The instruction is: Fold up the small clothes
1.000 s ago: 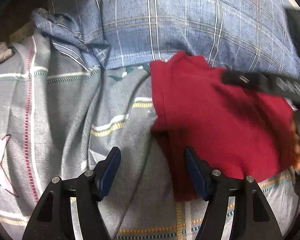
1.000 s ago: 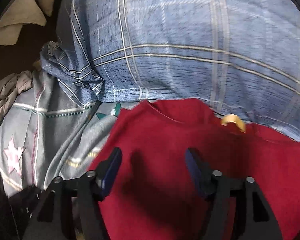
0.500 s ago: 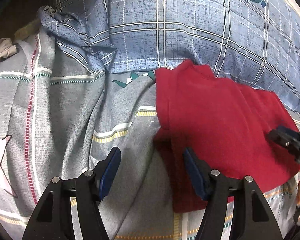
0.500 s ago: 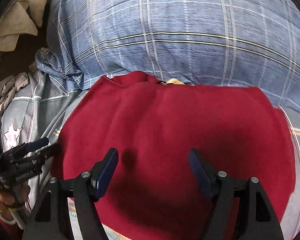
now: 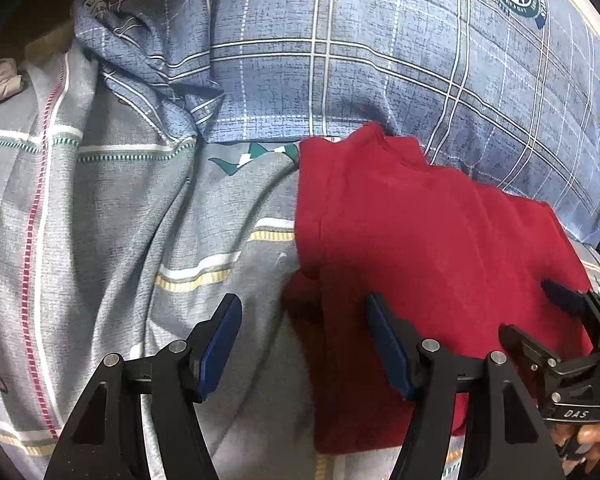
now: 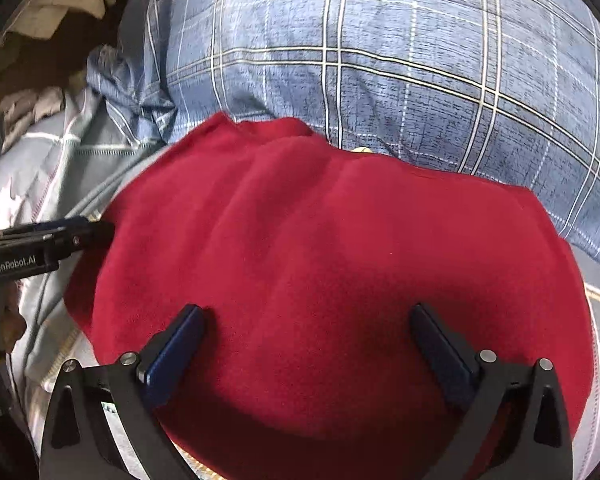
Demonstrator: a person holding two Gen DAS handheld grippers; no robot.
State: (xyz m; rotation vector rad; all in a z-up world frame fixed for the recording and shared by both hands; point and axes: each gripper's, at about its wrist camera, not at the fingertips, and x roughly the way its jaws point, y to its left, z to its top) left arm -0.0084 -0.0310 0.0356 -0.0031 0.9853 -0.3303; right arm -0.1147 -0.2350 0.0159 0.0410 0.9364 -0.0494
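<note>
Taking the red garment [image 6: 320, 264] as the landmark: nearest the lens in the right wrist view, the right gripper [image 6: 306, 344] hangs over the garment's near half, its jaws wide apart after just having opened further, with only flat red cloth under the gap and nothing pinched. In the left wrist view the left gripper [image 5: 302, 340] sits at the garment's left edge, jaws apart and holding nothing; one pad is above the grey striped sheet [image 5: 120, 220], the other above the red cloth.

The garment lies on that sheet as a compact, roughly rectangular block, with a doubled layer visible along its left side. I judge that at least one fold is already laid and released; a further fold, smoothing, or moving it to a pile may be left.

Beyond the garment's far edge the blue plaid pillow [image 6: 380, 60] rises, touching or slightly overlapping that edge. A crumpled beige cloth [image 6: 60, 0] lies farther off to the left, well apart from it.

Hard to tell: how many layers the block has, what kind of garment it is, and what the small pale thing [image 6: 362, 151] at its far edge is. Its near edge is cut off behind the right gripper's frame.
</note>
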